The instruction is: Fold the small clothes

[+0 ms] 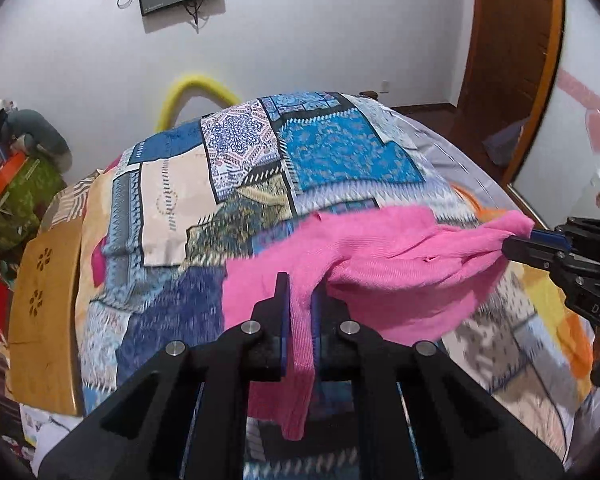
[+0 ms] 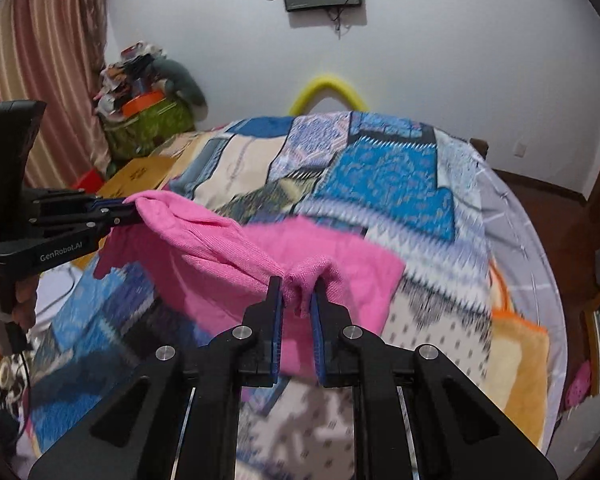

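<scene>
Pink knit garment [image 1: 400, 264] hangs stretched between both tools, lifted clear above the patchwork bedspread [image 1: 332, 152] with its lower part drooping toward the bed. Left hand-held gripper [image 1: 300, 292] pinches a bunched strip of cloth; right hand-held gripper [image 2: 298, 286] is pressed together on a small gathered nub at the other corner (a thin bite, by the look of it). Risks, as I judge them: the nub slipping free under tension, the loose sleeve tucking under on lay-down, or uneven corner heights giving a skewed fold. Motion blur hides finer detail.
</scene>
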{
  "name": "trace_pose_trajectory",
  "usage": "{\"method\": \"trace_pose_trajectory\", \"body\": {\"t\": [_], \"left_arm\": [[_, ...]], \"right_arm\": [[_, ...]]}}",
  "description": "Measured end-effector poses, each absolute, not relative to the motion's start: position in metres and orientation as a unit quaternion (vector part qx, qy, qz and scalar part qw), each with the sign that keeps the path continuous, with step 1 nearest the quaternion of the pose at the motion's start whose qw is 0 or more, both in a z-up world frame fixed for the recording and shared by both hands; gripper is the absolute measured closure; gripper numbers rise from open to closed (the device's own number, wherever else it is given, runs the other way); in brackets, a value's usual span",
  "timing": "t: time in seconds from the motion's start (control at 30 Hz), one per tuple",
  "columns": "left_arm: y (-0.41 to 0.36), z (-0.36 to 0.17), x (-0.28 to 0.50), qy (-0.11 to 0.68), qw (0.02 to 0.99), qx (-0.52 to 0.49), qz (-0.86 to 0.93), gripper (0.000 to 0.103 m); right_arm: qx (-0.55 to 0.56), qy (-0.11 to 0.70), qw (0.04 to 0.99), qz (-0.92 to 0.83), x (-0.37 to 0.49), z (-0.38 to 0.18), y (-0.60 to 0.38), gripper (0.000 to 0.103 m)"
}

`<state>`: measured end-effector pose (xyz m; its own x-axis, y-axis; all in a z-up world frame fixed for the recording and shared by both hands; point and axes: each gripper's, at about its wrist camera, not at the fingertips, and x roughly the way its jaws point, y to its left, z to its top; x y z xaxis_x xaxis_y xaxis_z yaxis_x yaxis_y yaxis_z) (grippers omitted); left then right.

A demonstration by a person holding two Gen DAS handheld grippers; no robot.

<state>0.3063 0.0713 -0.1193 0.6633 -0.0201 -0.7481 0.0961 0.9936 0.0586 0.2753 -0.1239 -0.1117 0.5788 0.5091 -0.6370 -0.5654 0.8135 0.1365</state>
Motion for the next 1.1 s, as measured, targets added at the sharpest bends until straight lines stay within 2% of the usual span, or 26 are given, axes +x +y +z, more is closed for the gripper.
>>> {"method": "trace_pose_trajectory", "body": {"t": [0.17, 0.33, 0.63, 0.73, 0.8, 0.93, 1.07, 1.1], "left_arm": [[0.083, -0.133, 0.359, 0.431, 0.901, 0.030, -0.031, 0.095], [0.091, -0.167, 0.406, 0.463, 0.886, 0.024, -0.028, 0.095], [0.097, -0.217, 0.447, 0.502, 0.865, 0.014, -0.019, 0.092], [0.102, -0.221, 0.447, 0.503, 0.864, 0.009, -0.016, 0.075], [0.106, -0.220, 0.444, 0.500, 0.866, 0.015, -0.002, 0.051], [0.119, -0.212, 0.433, 0.496, 0.868, 0.009, 0.013, 0.046], [0.137, -0.202, 0.417, 0.494, 0.869, -0.017, 0.024, 0.031], [0.140, -0.200, 0.414, 0.493, 0.869, -0.021, 0.025, 0.027]], "right_arm": [[-0.028, 0.352, 0.891, 0.287, 0.320, -0.115, -0.113, 0.092], [-0.020, 0.385, 0.882, 0.271, 0.361, -0.144, -0.101, 0.092], [0.012, 0.422, 0.871, 0.252, 0.393, -0.186, -0.102, 0.091], [0.017, 0.423, 0.869, 0.256, 0.395, -0.187, -0.106, 0.090], [0.010, 0.419, 0.872, 0.254, 0.392, -0.184, -0.107, 0.088], [0.004, 0.421, 0.872, 0.249, 0.388, -0.180, -0.113, 0.085], [0.009, 0.425, 0.873, 0.241, 0.380, -0.180, -0.122, 0.059], [0.006, 0.424, 0.874, 0.238, 0.378, -0.180, -0.125, 0.058]]}}
